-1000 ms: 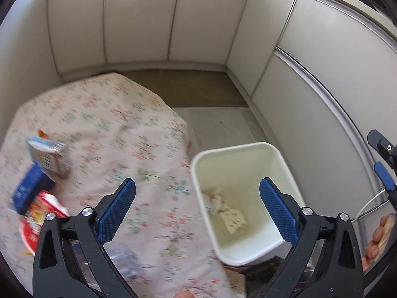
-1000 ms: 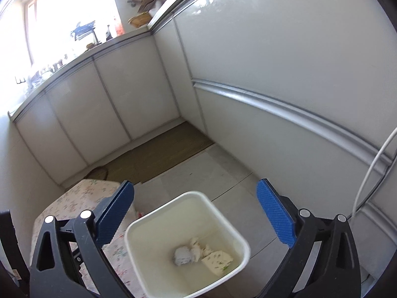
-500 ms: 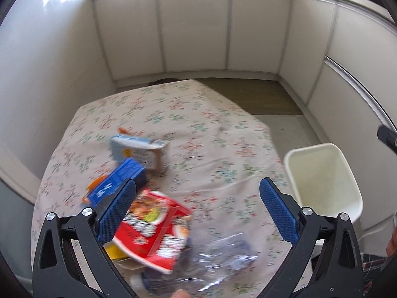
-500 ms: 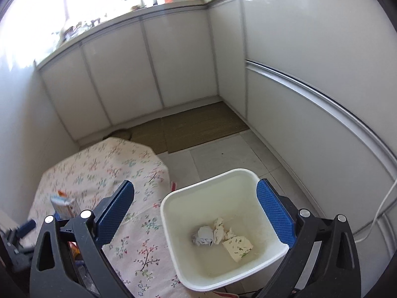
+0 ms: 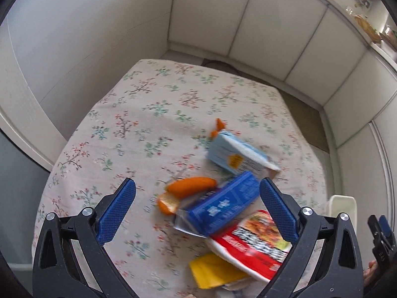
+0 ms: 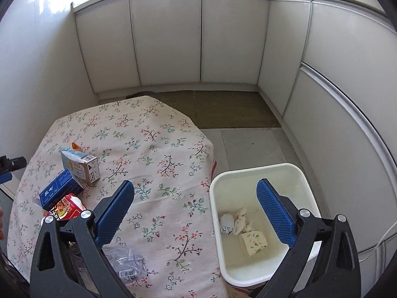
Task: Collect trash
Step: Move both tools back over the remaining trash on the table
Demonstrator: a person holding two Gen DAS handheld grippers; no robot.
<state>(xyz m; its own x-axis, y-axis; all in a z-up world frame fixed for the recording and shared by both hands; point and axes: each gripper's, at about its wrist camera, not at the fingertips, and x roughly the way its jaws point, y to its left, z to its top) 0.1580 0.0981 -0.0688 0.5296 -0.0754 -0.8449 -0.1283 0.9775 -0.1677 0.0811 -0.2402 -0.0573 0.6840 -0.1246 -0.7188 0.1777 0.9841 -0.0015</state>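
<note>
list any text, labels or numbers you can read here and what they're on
"BAS", partly cut off: embossed on the right gripper body at the edge of the left wrist view.
Blue box: white characters, too blurred to read.
Red packet: print blurred.
Pale blue carton: yellow sticker and barcode, unreadable.
Clear plastic bag: barcode label, digits too small.

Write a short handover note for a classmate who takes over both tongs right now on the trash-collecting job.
Left tongs: open, empty, aimed at the trash pile on the floral tablecloth.
Right tongs: open, empty, between the table edge and the white bin.
On the table: light blue carton, dark blue box, red noodle packet, yellow wrapper, orange peel pieces, clear plastic wrap.
Done: crumpled paper and a small patterned paper piece already lie in the bin.
Left: everything on the table goes into the bin.
</note>
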